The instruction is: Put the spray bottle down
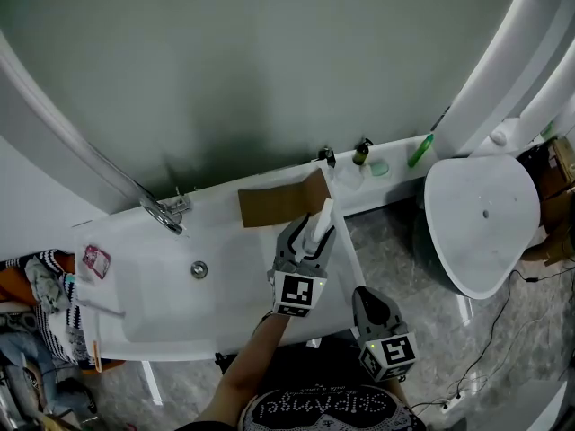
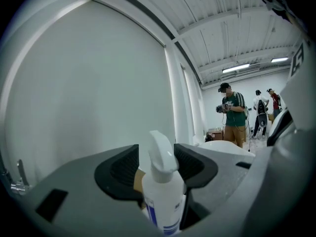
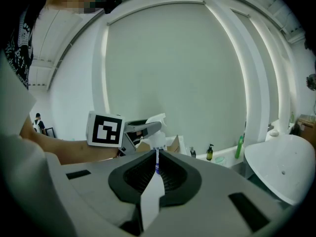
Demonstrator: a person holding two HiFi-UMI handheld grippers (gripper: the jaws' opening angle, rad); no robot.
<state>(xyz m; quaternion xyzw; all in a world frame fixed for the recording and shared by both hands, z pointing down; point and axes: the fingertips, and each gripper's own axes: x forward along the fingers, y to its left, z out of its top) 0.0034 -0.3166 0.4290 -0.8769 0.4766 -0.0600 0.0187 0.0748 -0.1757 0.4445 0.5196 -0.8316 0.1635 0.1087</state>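
A white spray bottle (image 1: 320,225) with a blue-printed label stands upright at the near rim of a white bathtub (image 1: 135,317). My left gripper (image 1: 311,237) is around it. In the left gripper view the bottle (image 2: 163,191) sits between the jaws with small gaps at the pads, so my left gripper (image 2: 157,164) is open. My right gripper (image 1: 364,294) is lower right, shut on a thin white strip (image 1: 349,251) that reaches up toward the bottle. The right gripper view shows that strip (image 3: 152,196) pinched in my right gripper (image 3: 157,169), with the bottle (image 3: 156,125) beyond.
A brown cardboard piece (image 1: 278,203) lies across the tub's far rim. A faucet (image 1: 166,212) and drain (image 1: 199,269) are at left. A dark pump bottle (image 1: 361,153) and green bottle (image 1: 420,149) stand on the ledge. A white basin (image 1: 485,223) is at right. People (image 2: 232,115) stand far off.
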